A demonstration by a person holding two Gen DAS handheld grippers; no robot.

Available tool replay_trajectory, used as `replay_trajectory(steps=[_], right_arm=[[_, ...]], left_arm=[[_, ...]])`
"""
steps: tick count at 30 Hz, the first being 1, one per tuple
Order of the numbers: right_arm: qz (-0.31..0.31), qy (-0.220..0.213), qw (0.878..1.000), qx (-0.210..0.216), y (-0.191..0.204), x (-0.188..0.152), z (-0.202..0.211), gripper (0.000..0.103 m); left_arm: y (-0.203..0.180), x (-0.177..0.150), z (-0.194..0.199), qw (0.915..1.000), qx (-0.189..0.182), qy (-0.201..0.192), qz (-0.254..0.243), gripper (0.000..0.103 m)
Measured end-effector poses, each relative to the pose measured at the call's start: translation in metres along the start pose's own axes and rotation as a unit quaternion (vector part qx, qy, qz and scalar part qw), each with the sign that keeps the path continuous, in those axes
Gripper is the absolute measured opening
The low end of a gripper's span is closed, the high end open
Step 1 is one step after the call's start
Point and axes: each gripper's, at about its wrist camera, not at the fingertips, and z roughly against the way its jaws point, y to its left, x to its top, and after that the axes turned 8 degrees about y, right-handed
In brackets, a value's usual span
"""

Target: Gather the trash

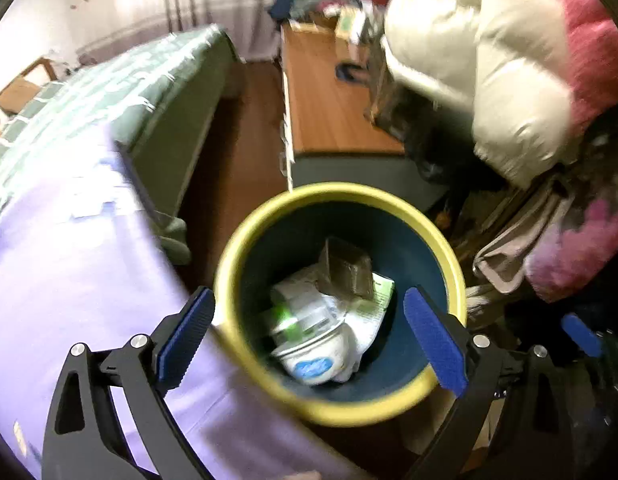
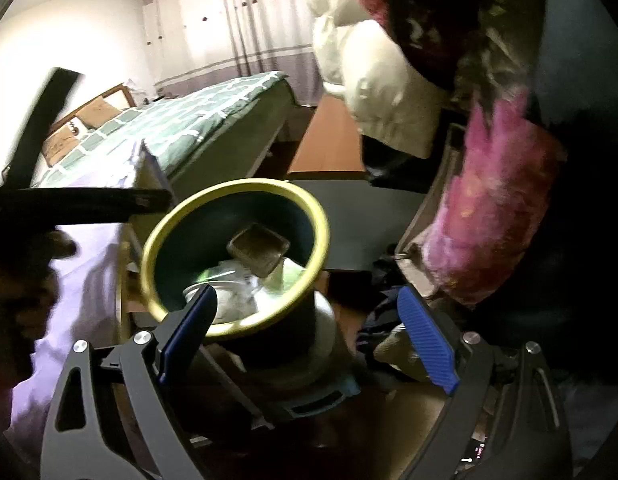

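A round bin with a yellow rim [image 1: 341,190] and dark blue inside stands on the floor. It holds a clear brownish plastic tray [image 1: 345,268], crumpled white wrappers [image 1: 321,308] and a white cup with a blue label [image 1: 313,366]. My left gripper [image 1: 309,291] hangs open right above the bin's mouth, with nothing between its blue pads. The right wrist view shows the same bin rim [image 2: 237,186] and tray [image 2: 259,248]. My right gripper [image 2: 307,293] stands open and empty at the bin's near side. One of its blue fingertips [image 1: 581,334] shows at the right of the left wrist view.
A lilac cloth [image 1: 69,280] covers a surface left of the bin. Behind it are a bed with a green checked cover [image 1: 109,92] and a low wooden cabinet [image 1: 329,100]. A white padded jacket [image 1: 449,40] and pink fluffy clothes [image 1: 589,40] crowd the right side.
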Motion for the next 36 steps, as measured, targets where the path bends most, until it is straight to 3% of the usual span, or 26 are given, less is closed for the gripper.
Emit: replay_trajectory(steps=[4,9,15,20,24,29,32,36], right_arm=[[0.019,-0.004,1.000,0.019,0.022,-0.002,0.010,0.087],[0.052,-0.017,0.998,0.038,0.053,-0.005,0.030,0.087],[0.085,-0.042,0.994,0.054,0.086,-0.011,0.058,0.089],[0.116,-0.056,0.990,0.060,0.113,-0.023,0.080,0.090],[0.140,-0.070,0.985,0.067,0.134,-0.032,0.098,0.090],[0.160,-0.074,0.981,0.077,0.152,-0.038,0.110,0.091],[0.161,-0.075,0.981,0.078,0.157,-0.037,0.111,0.091],[0.154,-0.078,0.982,0.083,0.155,-0.033,0.111,0.091]], left_arm=[[0.028,-0.041,0.073,0.9967,0.029,-0.075,0.015,0.098],[0.072,-0.115,0.155,0.9846,0.075,-0.143,0.068,0.098],[0.120,-0.204,0.218,0.9644,0.147,-0.172,0.138,0.098],[0.150,-0.272,0.256,0.9480,0.125,-0.205,0.208,0.098],[0.160,-0.314,0.277,0.9358,0.137,-0.224,0.235,0.098],[0.172,-0.353,0.298,0.9213,0.169,-0.231,0.263,0.098],[0.173,-0.358,0.305,0.9136,0.194,-0.235,0.269,0.098],[0.172,-0.355,0.308,0.9121,0.214,-0.233,0.261,0.098]])
